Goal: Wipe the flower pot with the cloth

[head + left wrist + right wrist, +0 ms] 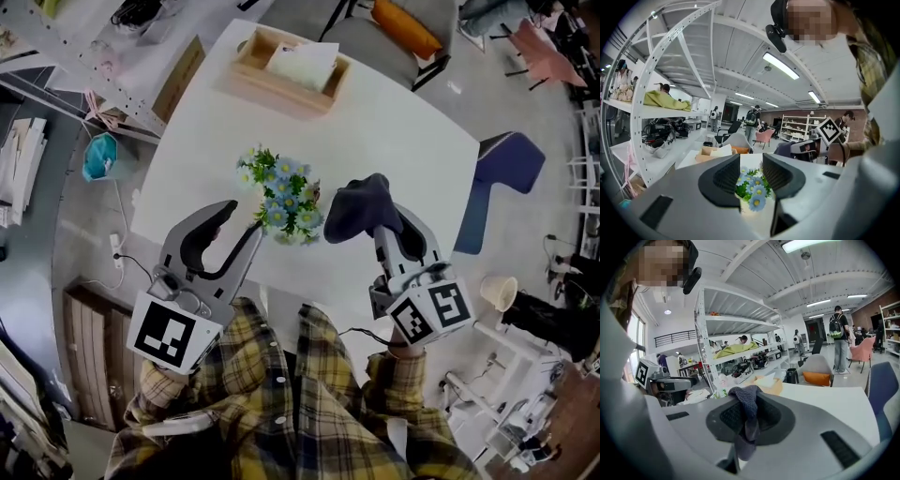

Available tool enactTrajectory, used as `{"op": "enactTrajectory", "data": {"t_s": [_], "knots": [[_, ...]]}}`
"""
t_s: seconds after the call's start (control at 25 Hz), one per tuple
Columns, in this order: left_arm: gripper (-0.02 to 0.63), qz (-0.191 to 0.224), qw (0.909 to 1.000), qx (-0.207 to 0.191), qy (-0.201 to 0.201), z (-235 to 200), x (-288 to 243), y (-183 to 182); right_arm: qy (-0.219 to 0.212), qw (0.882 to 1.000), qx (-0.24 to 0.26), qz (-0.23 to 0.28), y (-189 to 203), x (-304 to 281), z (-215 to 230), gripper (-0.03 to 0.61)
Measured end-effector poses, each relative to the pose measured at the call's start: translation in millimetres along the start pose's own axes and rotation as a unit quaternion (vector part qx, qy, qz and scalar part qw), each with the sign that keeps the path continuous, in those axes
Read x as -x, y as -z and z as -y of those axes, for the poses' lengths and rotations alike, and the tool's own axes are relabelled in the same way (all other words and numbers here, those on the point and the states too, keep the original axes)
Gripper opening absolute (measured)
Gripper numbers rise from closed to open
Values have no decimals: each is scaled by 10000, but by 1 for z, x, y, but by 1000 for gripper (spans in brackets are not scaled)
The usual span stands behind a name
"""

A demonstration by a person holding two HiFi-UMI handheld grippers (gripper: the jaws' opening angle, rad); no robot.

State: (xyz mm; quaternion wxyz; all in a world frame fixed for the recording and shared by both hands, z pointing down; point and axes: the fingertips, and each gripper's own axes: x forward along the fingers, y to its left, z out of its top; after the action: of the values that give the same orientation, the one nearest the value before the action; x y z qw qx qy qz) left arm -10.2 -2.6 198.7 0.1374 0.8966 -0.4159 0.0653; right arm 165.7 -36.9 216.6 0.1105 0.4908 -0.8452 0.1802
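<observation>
Centre frame: flower pot (284,208) w/ blue & white blooms stands on the white worktop (403,141), nr its lower edge. Left claw (246,217), lower left, is partly open & grips nothing, its tips just left of the blooms. Right claw (380,217), just right of the blooms, is clamped on a dark knit cloth (361,206) draped over its tips. Wooden box (272,94) sits upper centre, well apart.

Probably a lab-workshop, metal shelving (740,318), strip lights (780,65), scattered chairs (813,365)
</observation>
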Motion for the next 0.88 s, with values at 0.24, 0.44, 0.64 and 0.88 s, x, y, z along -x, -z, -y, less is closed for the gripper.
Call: {"op": "enactTrajectory", "data": {"t_s": [0.24,0.44,0.64,0.88], "knots": [[254,-390,9988,-82,286,-1,-5,38,-127,9992,-148,-353,34,-28,5,15],[316,-776,9942,-334,665,1,-5,74,-233,9976,-325,-560,59,-52,11,15],[338,-920,9904,-607,838,-3,-18,109,-284,9960,-485,-697,82,-69,15,15],[350,-1113,9897,-509,737,-15,-44,154,-407,9932,-564,-934,110,-82,13,15]]}}
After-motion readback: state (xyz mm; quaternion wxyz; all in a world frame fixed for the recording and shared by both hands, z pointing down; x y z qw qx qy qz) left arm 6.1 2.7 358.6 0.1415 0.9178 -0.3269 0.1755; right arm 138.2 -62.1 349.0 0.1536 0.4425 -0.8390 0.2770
